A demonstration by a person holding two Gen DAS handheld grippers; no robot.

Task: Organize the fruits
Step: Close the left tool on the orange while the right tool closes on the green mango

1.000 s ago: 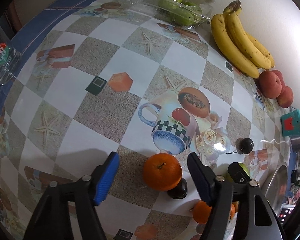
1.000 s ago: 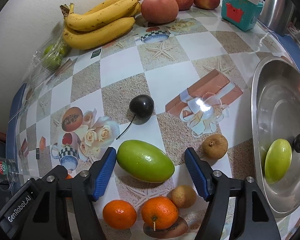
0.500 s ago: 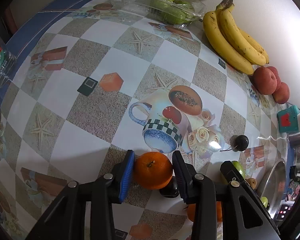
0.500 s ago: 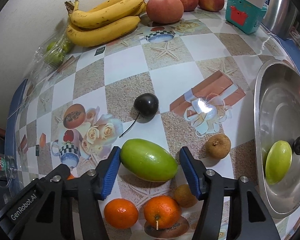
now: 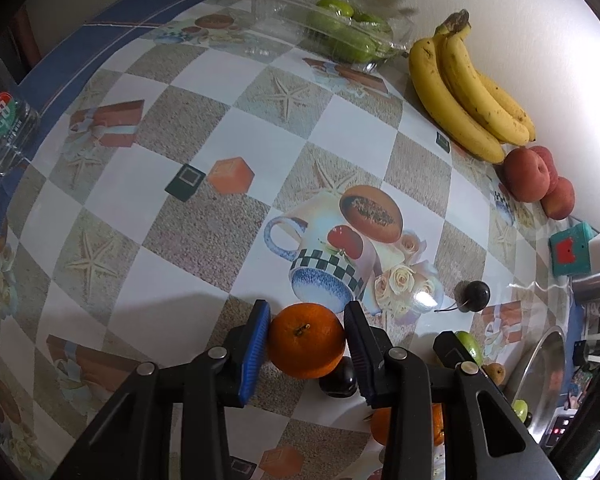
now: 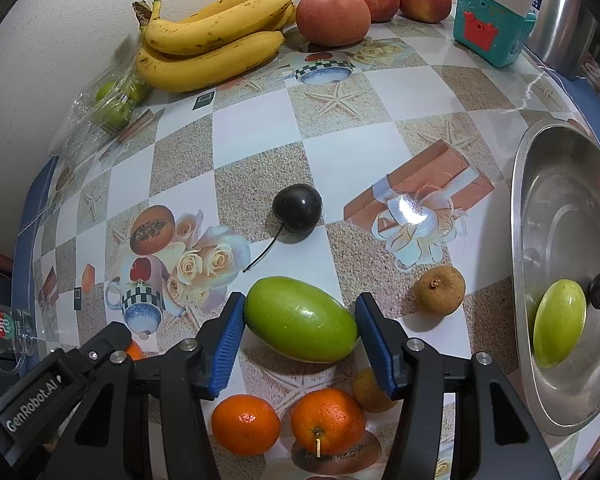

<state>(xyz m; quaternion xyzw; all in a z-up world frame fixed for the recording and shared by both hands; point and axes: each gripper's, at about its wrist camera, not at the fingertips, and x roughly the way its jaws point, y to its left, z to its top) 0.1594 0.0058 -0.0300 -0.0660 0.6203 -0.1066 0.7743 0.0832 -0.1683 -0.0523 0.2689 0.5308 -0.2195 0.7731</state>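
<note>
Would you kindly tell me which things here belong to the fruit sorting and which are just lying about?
Job: round orange tangerine between the left fingers; oval green fruit between the right fingers; dark cherry; brown longan; steel bowl.

Lying about: teal toy box; clear glass mug; yellow bananas.

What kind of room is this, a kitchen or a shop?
Most likely a home kitchen or dining table. A patterned oilcloth covers it, with bananas and peaches against the wall, and a steel bowl at the side.
</note>
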